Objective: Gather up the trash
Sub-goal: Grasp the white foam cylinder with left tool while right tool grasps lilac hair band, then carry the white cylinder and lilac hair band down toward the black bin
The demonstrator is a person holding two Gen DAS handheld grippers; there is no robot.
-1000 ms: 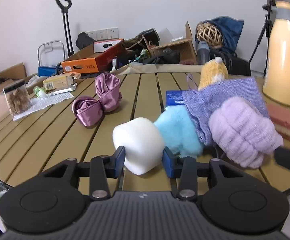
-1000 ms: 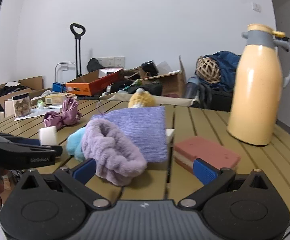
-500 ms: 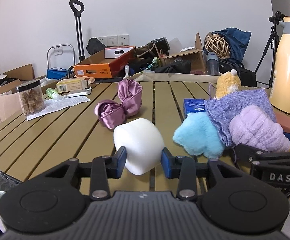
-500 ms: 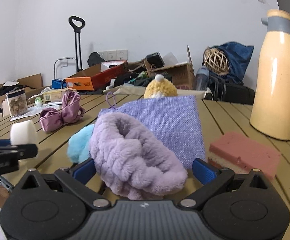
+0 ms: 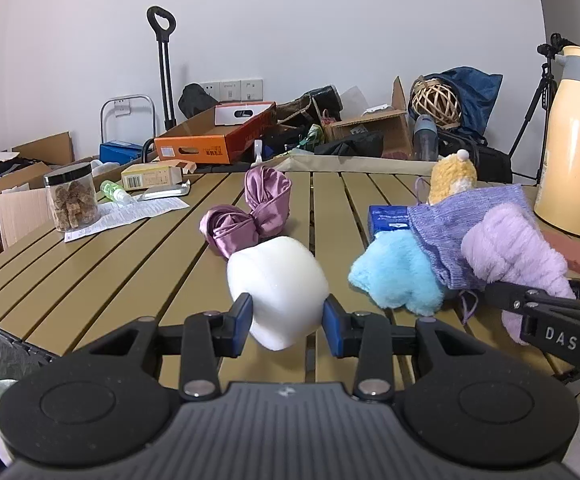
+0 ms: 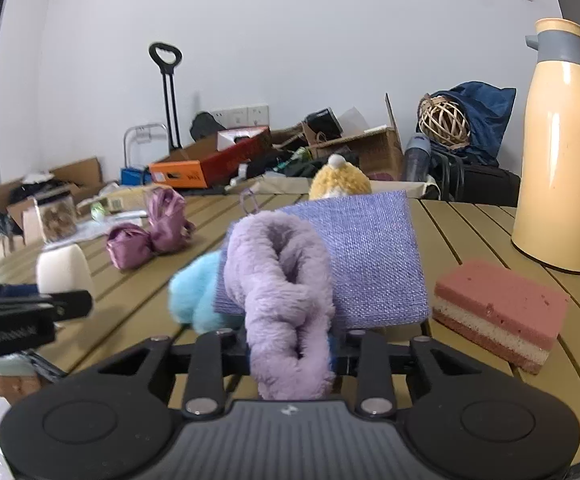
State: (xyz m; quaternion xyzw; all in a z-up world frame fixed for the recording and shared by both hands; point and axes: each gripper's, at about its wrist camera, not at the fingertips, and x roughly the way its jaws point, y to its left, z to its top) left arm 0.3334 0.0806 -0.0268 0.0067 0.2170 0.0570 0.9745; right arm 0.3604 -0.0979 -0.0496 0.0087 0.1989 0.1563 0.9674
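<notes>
Trash fills both hands: our left tool [image 5: 286,318] pinches the white squashy foam lump [image 5: 277,284] above the slatted olive bench [image 5: 89,280], while our right tool [image 6: 290,354] is closing on the fluffy lilac band [image 6: 281,280] to lift it.

Left view: low over the surface [image 5: 89,264], facing the far wall, close behind its tongs [image 5: 285,316].
Right view: same height and heading, set further right, close behind its tongs [image 6: 290,352].
Shared: bow [image 5: 249,216], blue fluff [image 6: 193,296], flask [image 6: 562,168].
</notes>
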